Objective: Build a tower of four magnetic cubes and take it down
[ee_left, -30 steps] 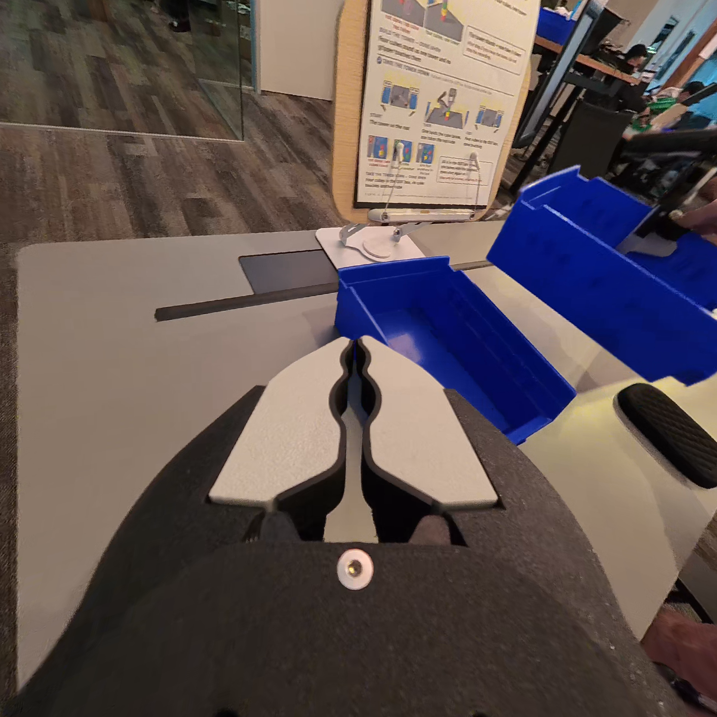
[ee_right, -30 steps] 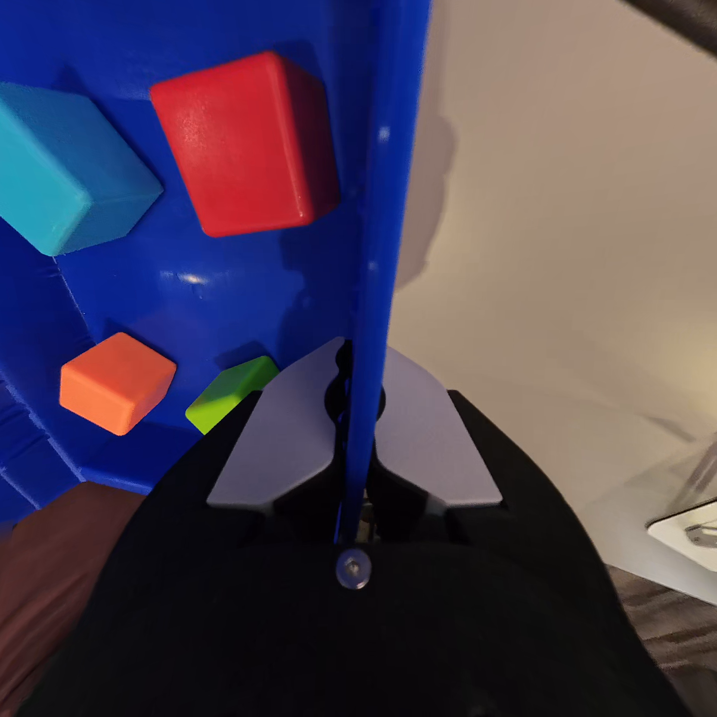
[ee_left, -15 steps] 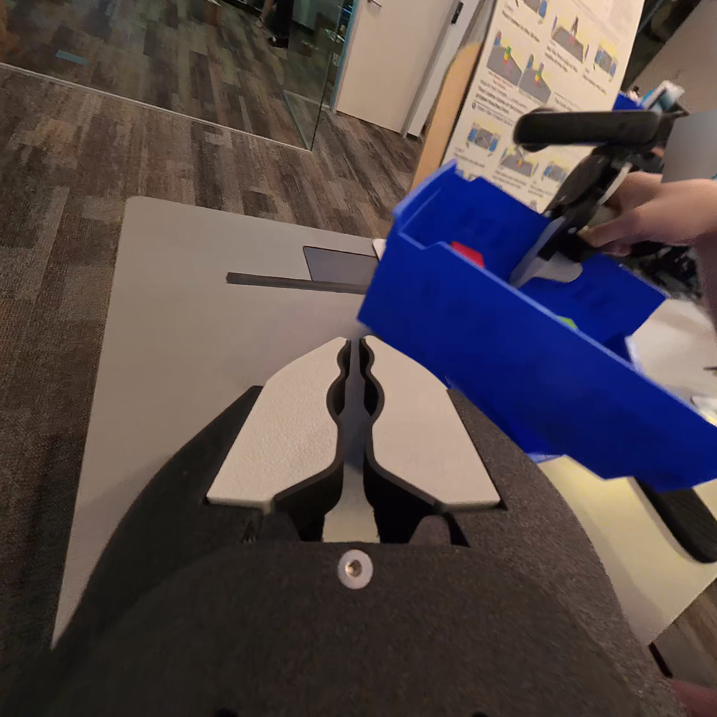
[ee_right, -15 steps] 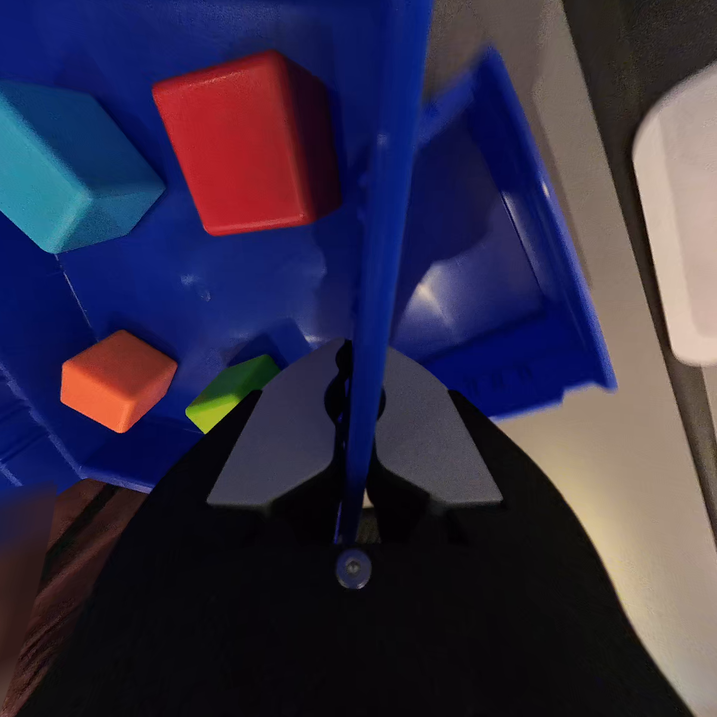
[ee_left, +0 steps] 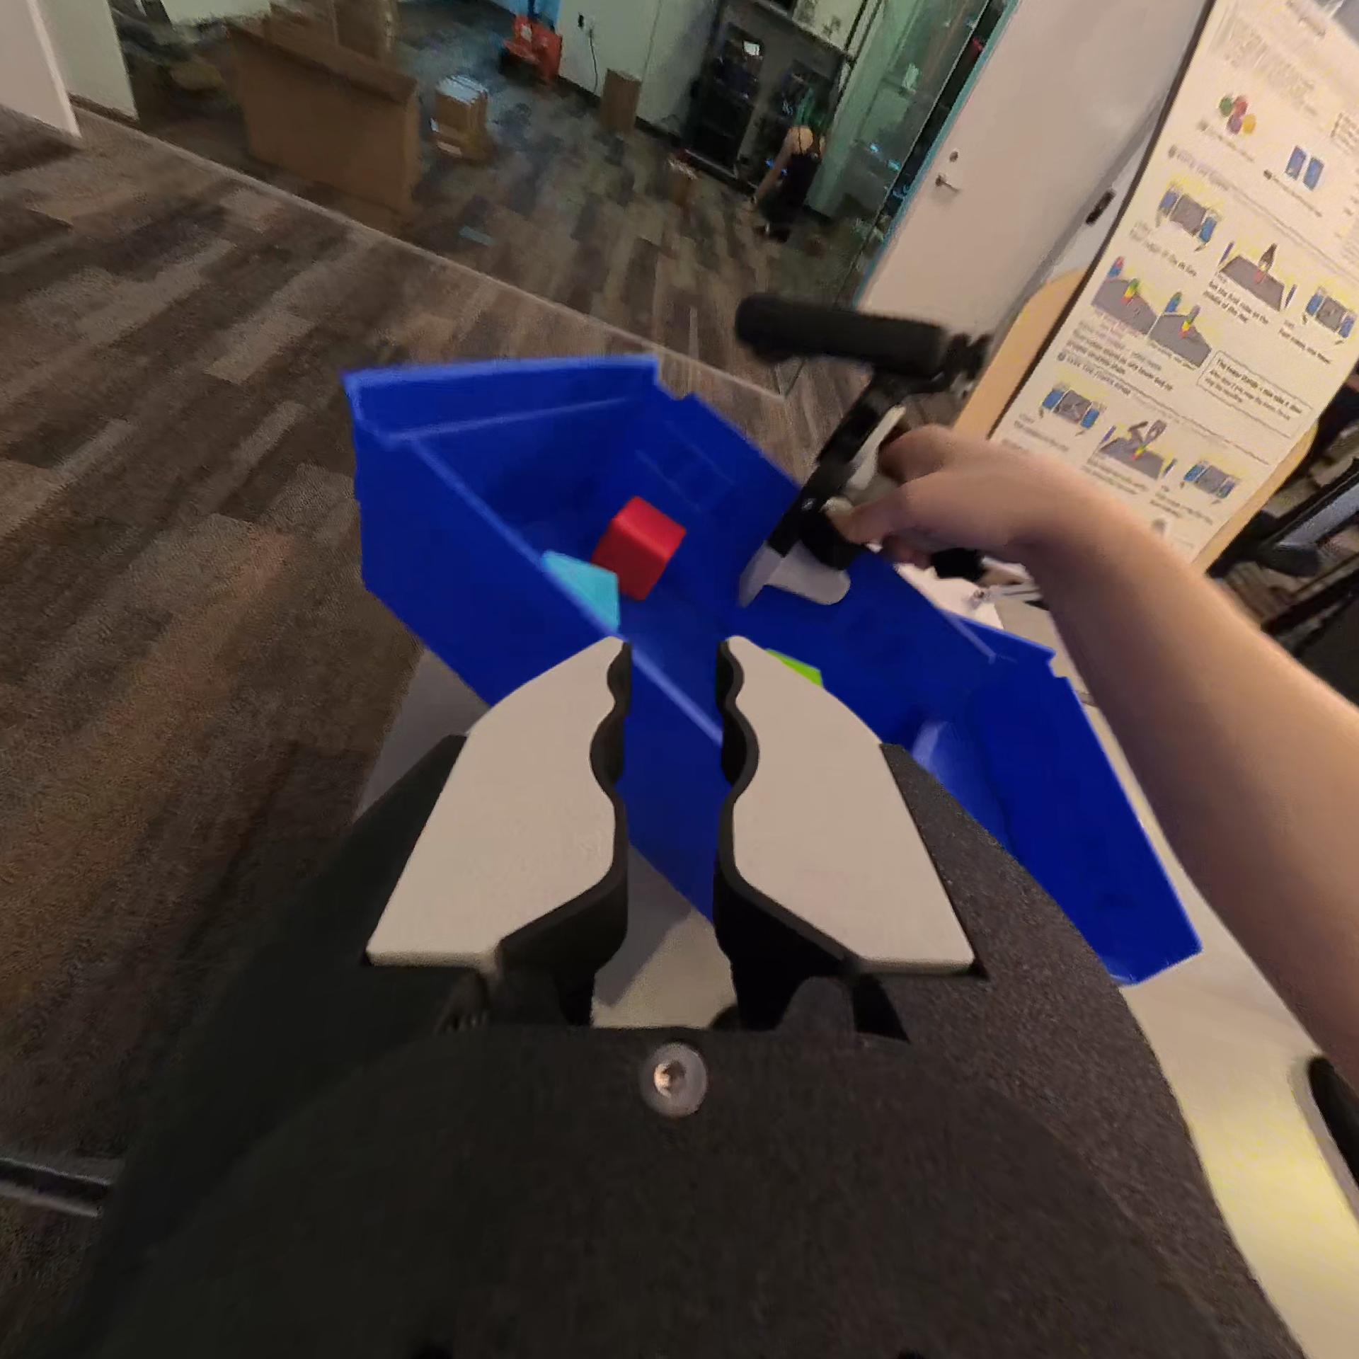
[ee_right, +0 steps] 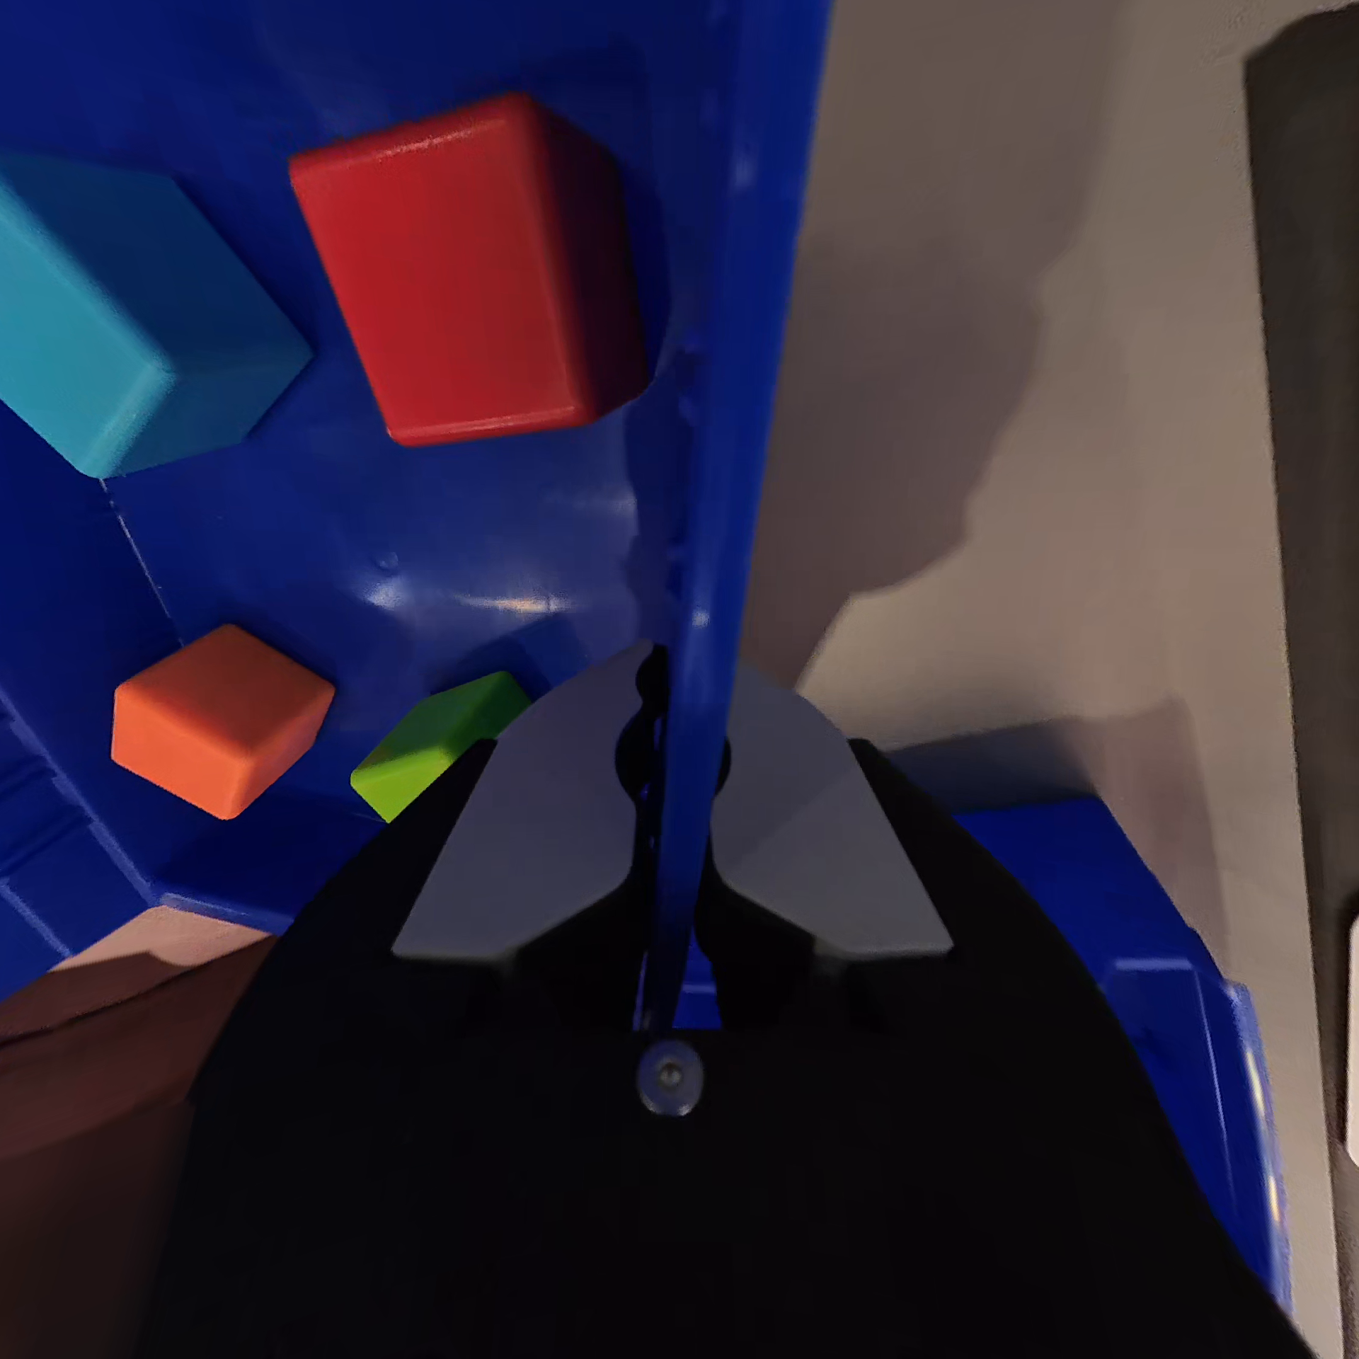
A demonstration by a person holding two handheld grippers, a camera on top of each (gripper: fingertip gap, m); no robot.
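1. I see the four magnetic cubes lying loose inside a blue bin [ee_right: 471,559]: the red cube [ee_right: 463,265] far and against the bin's right wall, the teal cube [ee_right: 125,316] to its left, the orange cube [ee_right: 220,717] nearer, and the green cube [ee_right: 434,739] nearest, partly hidden behind my right tool.
2. None of the cubes is stacked; each lies apart from the others on the bin floor.
3. My right gripper [ee_right: 680,662] has its jaws clenched on the bin's right side wall, the thin blue wall running straight between them.
4. In the left wrist view the bin is held tilted in the air above the surface [ee_left: 1235,1147], and a person's hand [ee_left: 949,500] grips the right tool's handle at the bin's far wall.
5. My left gripper [ee_left: 673,651] has its jaws released, with a clear gap between them and nothing in it; the bin's near wall shows just beyond the tips.
6. A second blue bin [ee_right: 1147,949] lies on the surface below, at the right of the right wrist view.
7. An instruction poster [ee_left: 1213,243] stands at far right.
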